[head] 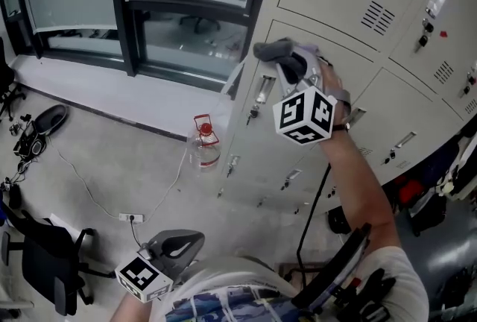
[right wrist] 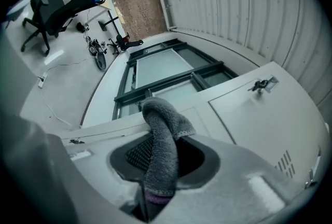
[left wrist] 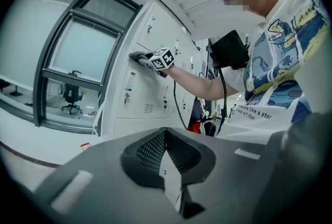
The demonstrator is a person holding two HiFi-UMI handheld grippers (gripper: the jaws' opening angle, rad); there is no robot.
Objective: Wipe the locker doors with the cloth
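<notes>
A bank of beige locker doors [head: 350,30] fills the right of the head view. My right gripper [head: 292,67] is shut on a grey cloth [head: 274,51] and holds it against the top left corner of a middle locker door [head: 298,100]. In the right gripper view the grey cloth [right wrist: 162,140] hangs folded between the jaws, with the locker door [right wrist: 259,124] close behind. My left gripper [head: 177,247] hangs low by my body, shut, with nothing in it. The left gripper view shows the right gripper [left wrist: 142,58] with the cloth [left wrist: 137,55] against the lockers [left wrist: 155,78].
A clear bottle with a red cap [head: 204,141] stands on the floor by the lockers' left edge. A dark-framed window [head: 141,7] runs to the left. A power strip [head: 130,218] with its cable lies on the floor, and an office chair [head: 45,261] stands at the lower left.
</notes>
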